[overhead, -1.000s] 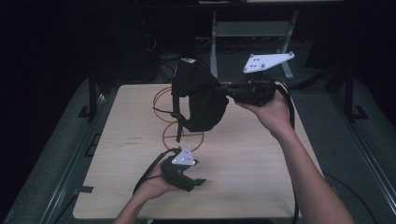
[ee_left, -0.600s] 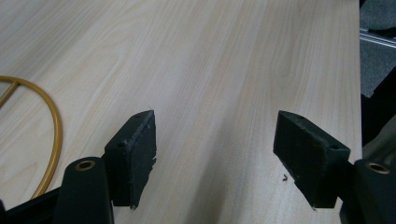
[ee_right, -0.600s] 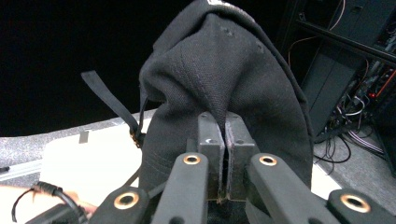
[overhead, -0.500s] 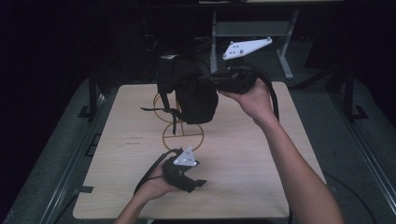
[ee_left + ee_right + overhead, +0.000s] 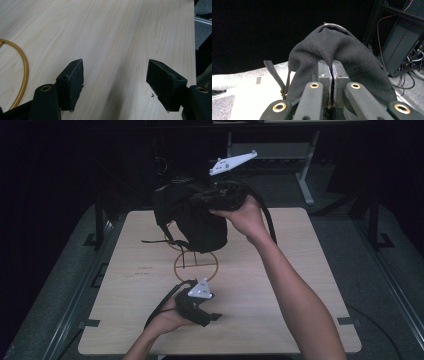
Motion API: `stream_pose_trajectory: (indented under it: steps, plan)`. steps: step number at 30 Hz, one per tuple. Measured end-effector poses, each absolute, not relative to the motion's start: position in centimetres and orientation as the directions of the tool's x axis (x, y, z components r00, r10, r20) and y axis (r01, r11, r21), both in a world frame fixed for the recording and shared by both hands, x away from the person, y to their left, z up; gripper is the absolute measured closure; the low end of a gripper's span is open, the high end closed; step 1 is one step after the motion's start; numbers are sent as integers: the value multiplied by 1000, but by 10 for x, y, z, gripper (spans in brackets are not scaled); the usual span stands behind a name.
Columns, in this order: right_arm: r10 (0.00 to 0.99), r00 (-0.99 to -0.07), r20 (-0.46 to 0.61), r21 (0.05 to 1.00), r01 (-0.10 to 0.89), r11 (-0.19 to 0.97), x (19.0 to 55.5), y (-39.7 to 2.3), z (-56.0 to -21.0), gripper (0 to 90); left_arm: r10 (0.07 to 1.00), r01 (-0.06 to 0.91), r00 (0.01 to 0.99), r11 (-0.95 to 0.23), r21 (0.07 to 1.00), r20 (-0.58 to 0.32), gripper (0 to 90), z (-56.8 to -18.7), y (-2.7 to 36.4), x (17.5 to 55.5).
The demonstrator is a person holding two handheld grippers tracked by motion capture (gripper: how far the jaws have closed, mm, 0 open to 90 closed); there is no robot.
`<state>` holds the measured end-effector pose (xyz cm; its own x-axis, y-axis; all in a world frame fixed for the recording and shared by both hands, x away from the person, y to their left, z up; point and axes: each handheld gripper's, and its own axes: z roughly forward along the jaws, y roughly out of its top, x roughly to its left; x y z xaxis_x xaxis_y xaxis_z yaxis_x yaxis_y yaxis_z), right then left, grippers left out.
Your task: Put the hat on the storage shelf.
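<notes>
The right gripper point(image 5: 207, 199) is up in the air over the far part of the wooden table point(image 5: 300, 285). Its two jaws are pressed together on a fold of a black cloth bag point(image 5: 192, 220). In the right gripper view, the bag point(image 5: 342, 55) bulges up just past the jaw tips and spreads out on both sides of them. A thin black strap point(image 5: 275, 75) hangs down to the left of the jaws. In the high view, the bag hangs below and to the left of the gripper, off the table. A strap sticks out from the bag's left side.

The left gripper point(image 5: 200, 307) is low, near the front of the table, held in the person's left hand point(image 5: 167, 320). In the left gripper view, its jaws stand wide apart with nothing between them, just bare wood. A bit of a yellow ring point(image 5: 21, 75) curves on the table to the left of the left jaw. In the high view, the ring point(image 5: 196, 265) is drawn on the table between the two grippers, under the bag.
</notes>
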<state>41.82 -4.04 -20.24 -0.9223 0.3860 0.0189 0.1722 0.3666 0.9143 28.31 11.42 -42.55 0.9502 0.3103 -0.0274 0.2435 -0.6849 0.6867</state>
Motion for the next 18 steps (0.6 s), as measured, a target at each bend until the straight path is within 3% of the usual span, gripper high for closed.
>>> stream_pose_trajectory:
  steps: [8,11,12,13,18]
  plan:
    - [395,-916,65,898,227,377,437,-15,-221,872,306,240,952,-683,690,-28,299,-428,113,283]
    - [401,-914,53,889,226,398,441,-2,-228,833,302,238,953,-683,690,-30,299,-429,111,282]
    - [416,-908,41,883,227,410,442,6,-231,647,293,231,956,-694,682,-26,298,-430,110,281]
    - [427,-904,25,874,227,431,444,9,-233,592,289,225,957,-700,678,-20,298,-430,110,280]
    - [434,-900,40,863,250,439,442,8,-235,482,298,233,954,-694,681,-24,298,-431,110,278]
